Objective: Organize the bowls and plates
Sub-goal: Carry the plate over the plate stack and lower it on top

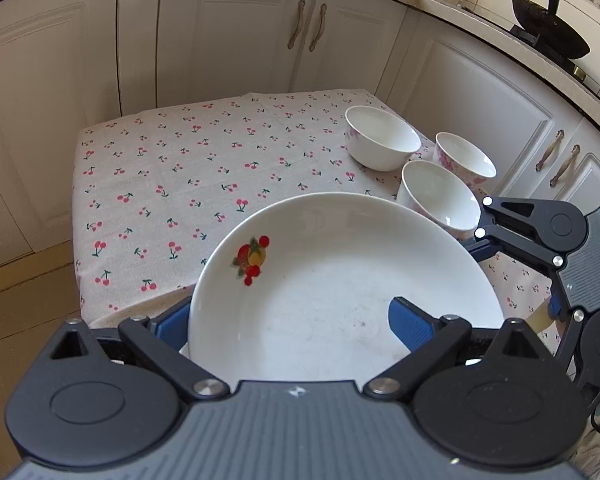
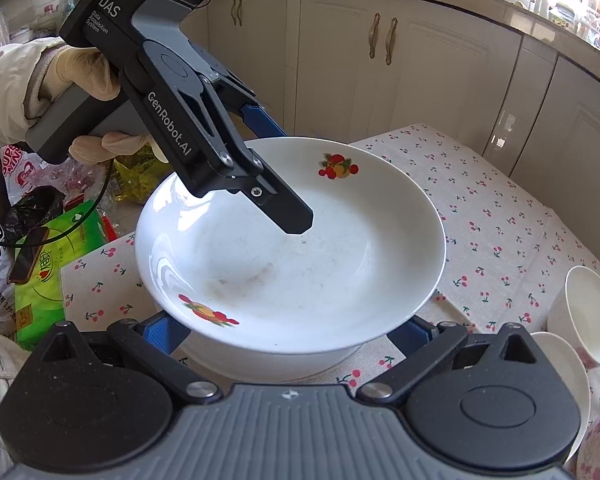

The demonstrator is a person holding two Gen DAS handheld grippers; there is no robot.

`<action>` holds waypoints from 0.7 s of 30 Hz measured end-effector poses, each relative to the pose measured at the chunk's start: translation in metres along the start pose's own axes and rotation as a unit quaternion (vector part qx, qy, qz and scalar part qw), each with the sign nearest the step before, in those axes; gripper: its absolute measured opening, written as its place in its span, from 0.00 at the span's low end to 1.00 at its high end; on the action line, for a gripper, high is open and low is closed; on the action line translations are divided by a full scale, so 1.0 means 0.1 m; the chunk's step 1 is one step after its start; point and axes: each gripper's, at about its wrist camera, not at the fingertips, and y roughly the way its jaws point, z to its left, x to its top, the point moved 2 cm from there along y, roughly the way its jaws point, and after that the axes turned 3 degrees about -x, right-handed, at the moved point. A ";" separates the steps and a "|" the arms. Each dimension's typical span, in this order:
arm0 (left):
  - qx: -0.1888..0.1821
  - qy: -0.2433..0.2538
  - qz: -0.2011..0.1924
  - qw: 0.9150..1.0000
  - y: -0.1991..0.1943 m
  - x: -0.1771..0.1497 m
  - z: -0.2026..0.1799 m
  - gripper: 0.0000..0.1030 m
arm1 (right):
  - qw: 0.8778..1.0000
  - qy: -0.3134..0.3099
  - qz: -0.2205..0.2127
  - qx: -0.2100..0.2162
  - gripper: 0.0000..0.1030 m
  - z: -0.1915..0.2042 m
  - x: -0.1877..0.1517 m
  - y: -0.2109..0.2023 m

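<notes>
3 glossy white bowls (image 1: 440, 196) crowd the cherry-print tablecloth (image 1: 160, 184) at its right edge; the left half lies bare. The left gripper (image 2: 288, 208) pinches the fruit-printed plate's (image 2: 292, 248) rim, held above another plate (image 2: 268, 356). The right gripper's (image 2: 288, 332) blue fingers (image 2: 164, 330) spread wide beneath it

A home kitchen: cream cabinets (image 1: 236, 36), wok (image 1: 550, 28) on the stove.

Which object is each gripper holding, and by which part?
The left gripper holds the fruit-patterned plate by its rim, one finger inside and one underneath. The right gripper is open, holding nothing.
</notes>
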 end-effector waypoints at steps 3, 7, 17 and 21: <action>-0.001 -0.005 0.005 1.000 0.04 -0.07 0.01 0.96 | 1.000 0.005 0.003 0.005 1.00 0.07 -0.06 0.01; -0.001 -0.011 0.014 1.000 0.09 -0.15 0.02 0.96 | 1.000 0.005 0.011 0.006 1.00 0.14 -0.10 0.04; -0.004 -0.009 0.036 0.999 0.21 -0.23 0.03 0.96 | 0.999 0.009 0.031 0.005 1.00 0.16 -0.18 0.09; -0.004 -0.005 0.045 0.999 0.24 -0.25 0.03 0.96 | 0.999 0.010 0.037 0.003 1.00 0.17 -0.19 0.10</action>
